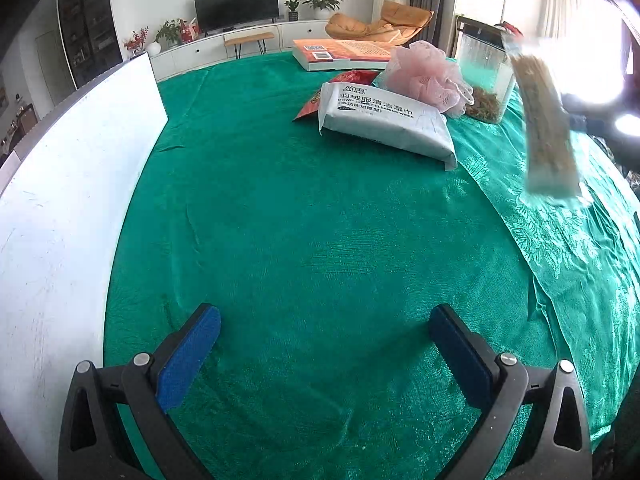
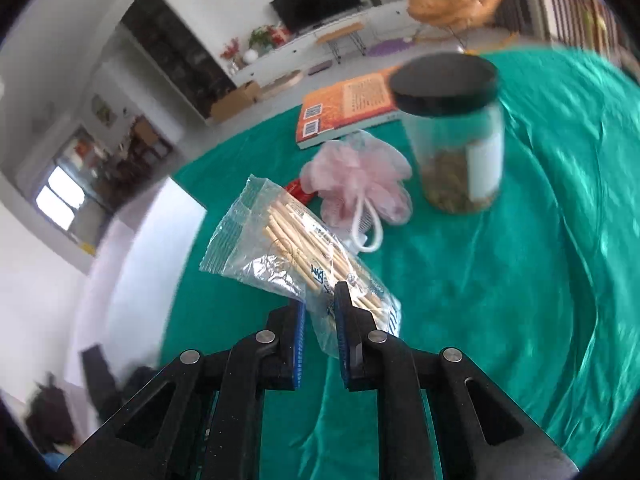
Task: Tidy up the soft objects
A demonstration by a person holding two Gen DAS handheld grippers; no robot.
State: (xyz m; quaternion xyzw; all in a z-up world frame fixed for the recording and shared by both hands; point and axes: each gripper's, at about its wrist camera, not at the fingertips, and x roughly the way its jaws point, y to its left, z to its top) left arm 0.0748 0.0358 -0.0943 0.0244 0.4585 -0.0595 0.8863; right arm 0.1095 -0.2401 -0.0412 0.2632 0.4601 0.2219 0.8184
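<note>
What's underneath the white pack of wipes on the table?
A red packet sticks out from under the wipes pack, on its far-left side. Its print is partly covered, and the rest under the pack is hidden.

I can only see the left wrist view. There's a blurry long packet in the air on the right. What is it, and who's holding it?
Observer: It's a clear plastic bag of thin wooden sticks, pinched by the right hand-held gripper.
Operator: Is the glass container closed?
Observer: Yes, the clear glass jar carries a round black lid.
Operator: Anything attached to the pink mesh bath sponge?
Observer: A white cord loop hangs from the sponge.
</note>
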